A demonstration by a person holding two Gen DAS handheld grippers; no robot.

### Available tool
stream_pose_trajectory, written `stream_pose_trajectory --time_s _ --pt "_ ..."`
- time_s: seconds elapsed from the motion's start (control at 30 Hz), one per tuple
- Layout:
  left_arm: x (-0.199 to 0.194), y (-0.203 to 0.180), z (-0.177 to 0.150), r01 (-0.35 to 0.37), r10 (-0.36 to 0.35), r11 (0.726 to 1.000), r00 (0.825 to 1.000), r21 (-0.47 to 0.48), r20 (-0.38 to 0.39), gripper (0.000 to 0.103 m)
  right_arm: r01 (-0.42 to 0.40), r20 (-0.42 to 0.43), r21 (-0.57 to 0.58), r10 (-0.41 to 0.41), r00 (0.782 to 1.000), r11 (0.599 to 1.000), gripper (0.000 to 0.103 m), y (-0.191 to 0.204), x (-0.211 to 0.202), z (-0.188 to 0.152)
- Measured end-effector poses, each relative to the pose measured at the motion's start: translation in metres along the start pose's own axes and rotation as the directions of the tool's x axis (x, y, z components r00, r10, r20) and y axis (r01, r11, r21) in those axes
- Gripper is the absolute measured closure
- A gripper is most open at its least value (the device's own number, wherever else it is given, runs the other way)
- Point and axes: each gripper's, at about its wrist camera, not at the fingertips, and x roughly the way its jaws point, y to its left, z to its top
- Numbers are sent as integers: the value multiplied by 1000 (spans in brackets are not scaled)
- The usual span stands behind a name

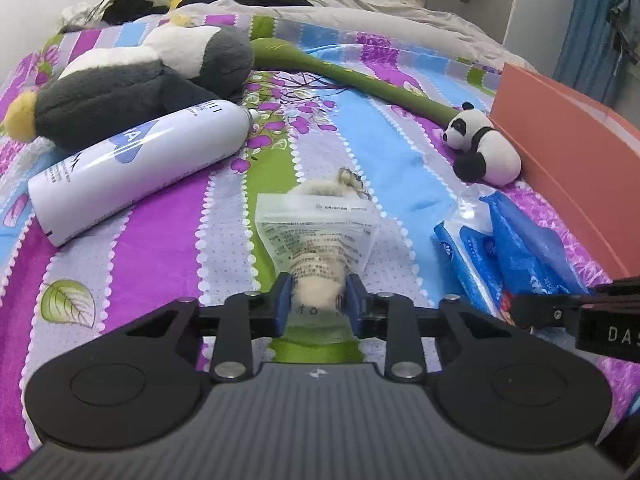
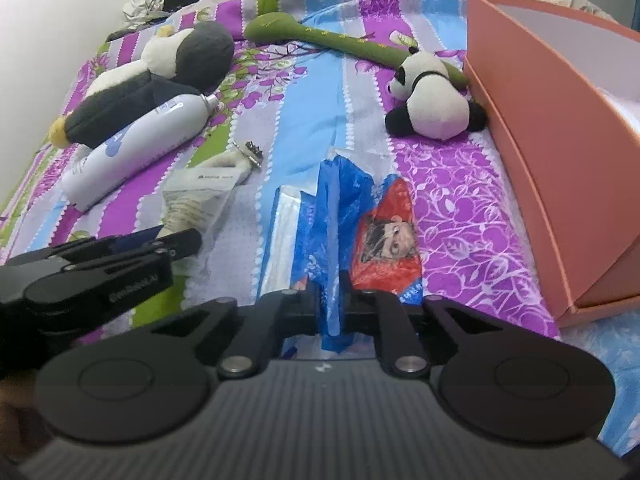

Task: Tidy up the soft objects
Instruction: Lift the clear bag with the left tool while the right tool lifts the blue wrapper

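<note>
Both grippers angle downward. Left gripper [image 1: 316, 300] clamps the clear pouch [image 1: 316, 232], lengthwise away; right gripper [image 2: 330, 300] pinches the blue bag [image 2: 332, 208].

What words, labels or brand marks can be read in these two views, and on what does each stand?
"DAS": right gripper's black body, cut off at the left-wrist frame edge.
White spray can: blue letters, unreadable.
Clear pouch in the left gripper: print too small.
Left gripper's side, right-wrist view: blurred.
Blue plastic pack: none legible.
</note>
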Motion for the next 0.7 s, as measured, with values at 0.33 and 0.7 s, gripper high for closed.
stream_pose_trajectory --time_s 0.33,0.7 --pt "-34 -3 8 13 -14 997 1000 -76 -8 76 -1 60 -2 1 998 1000 93 -9 -35 6" --pt "-96 -29 35 56 -52 991 998 -119 32 76 -40 146 -12 42 988 999 93 -16 -95 28"
